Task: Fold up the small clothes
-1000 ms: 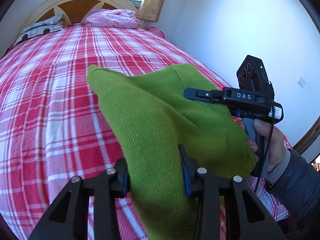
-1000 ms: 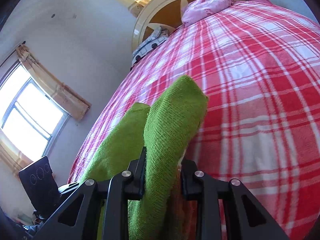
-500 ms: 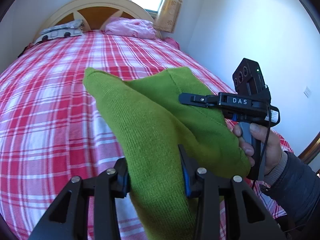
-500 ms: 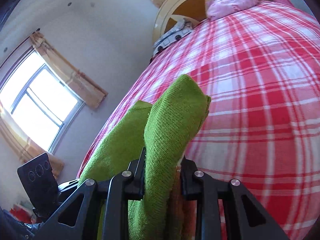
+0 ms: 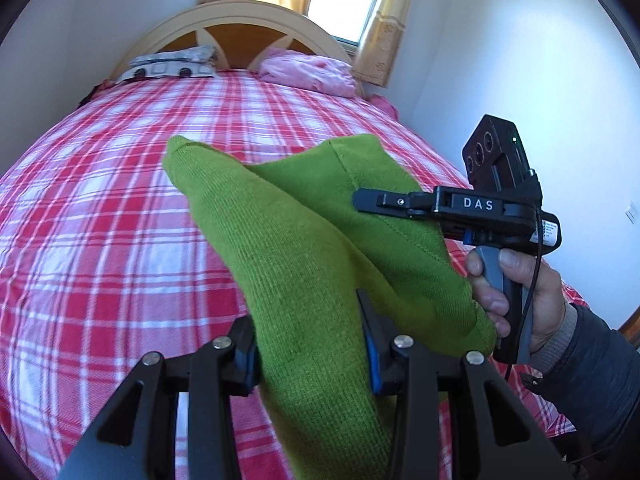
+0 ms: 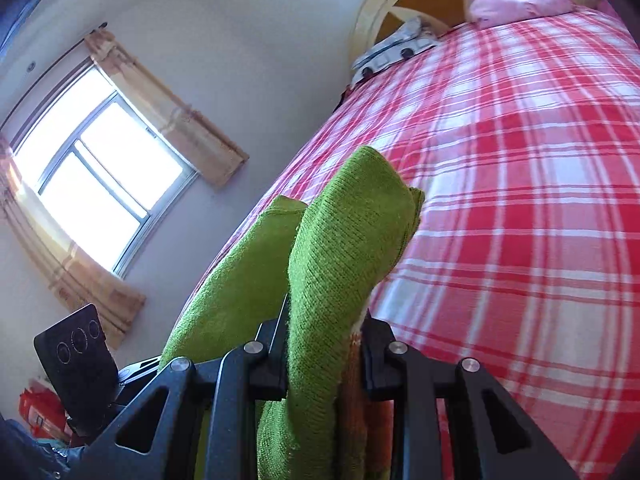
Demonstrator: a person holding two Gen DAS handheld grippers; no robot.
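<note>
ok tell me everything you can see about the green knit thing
The green knit garment is a small lime-green piece of ribbed, woolly-looking fabric with a stitched seam near one edge. It is held up above the red plaid bed, bunched and draped, not flat. The left gripper is shut on one portion, the right gripper on another, so it sags between them with two rounded corners poking up. An orange fabric layer shows beside it in the right wrist view.

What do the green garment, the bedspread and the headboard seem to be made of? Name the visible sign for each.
Green garment: knitted yarn, likely wool or acrylic; ribbed stitches, matte fuzz.
Bedspread: woven cloth, perhaps cotton; red-and-white plaid, soft matte surface.
Headboard: probably wood; cream-painted arch, orange-brown panels.
</note>
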